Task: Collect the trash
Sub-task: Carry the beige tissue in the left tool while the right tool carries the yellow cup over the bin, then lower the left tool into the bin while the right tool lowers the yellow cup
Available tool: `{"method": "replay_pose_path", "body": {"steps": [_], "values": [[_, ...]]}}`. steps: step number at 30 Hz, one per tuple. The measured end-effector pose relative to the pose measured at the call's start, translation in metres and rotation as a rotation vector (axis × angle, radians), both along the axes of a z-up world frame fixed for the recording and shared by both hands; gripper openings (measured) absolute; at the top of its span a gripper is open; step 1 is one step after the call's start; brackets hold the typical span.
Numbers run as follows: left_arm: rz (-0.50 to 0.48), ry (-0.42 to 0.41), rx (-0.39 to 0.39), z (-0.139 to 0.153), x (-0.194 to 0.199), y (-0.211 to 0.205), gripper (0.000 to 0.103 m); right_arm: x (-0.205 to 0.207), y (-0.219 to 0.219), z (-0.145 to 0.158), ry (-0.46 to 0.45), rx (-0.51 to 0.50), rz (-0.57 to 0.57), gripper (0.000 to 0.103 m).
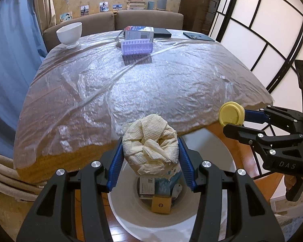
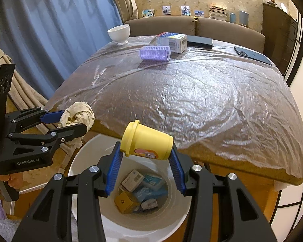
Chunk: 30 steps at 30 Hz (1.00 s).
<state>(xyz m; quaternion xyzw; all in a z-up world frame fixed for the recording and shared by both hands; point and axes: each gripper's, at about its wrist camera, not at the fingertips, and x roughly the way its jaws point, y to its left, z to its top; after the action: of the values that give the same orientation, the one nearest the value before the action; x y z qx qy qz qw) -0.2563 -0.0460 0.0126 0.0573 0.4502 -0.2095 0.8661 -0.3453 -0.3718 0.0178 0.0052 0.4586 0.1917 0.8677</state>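
Trash hangs over the white bin [image 2: 91, 151], ready to drop: the left gripper [image 1: 150, 159] pinches a crumpled paper towel [image 1: 151, 145], the right gripper [image 2: 145, 157] clamps a yellow cup [image 2: 146, 141] sideways. Beyond, the plastic-covered table [image 1: 151, 92] holds a purple roller [image 1: 137, 48], box [image 1: 139, 32] and bowl [image 1: 69, 33].

Both wrist views look down-forward from close above white bin [image 1: 131, 217] [image 2: 86, 153] — sharing table [image 1: 171, 84] [image 2: 192, 92].

Bin [image 2: 80, 157] below table [image 2: 192, 100] edge, bowl [image 2: 119, 33] far left, roller [image 2: 154, 53] before box [image 2: 172, 40], phone [image 2: 252, 55] far right.
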Motion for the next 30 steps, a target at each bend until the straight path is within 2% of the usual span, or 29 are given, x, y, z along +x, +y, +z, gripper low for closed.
{"method": "replay_pose_path", "body": {"steps": [19, 30], "values": [[-0.029, 0.064, 0.035, -0.027, -0.038, -0.013, 0.052, -0.030, -0.006, -0.023, 0.054, -0.020, 0.078, 0.045], [-0.037, 0.120, 0.071, -0.049, -0.036, -0.014, 0.052, -0.029, -0.003, -0.044, 0.131, -0.036, 0.083, 0.045]]}}
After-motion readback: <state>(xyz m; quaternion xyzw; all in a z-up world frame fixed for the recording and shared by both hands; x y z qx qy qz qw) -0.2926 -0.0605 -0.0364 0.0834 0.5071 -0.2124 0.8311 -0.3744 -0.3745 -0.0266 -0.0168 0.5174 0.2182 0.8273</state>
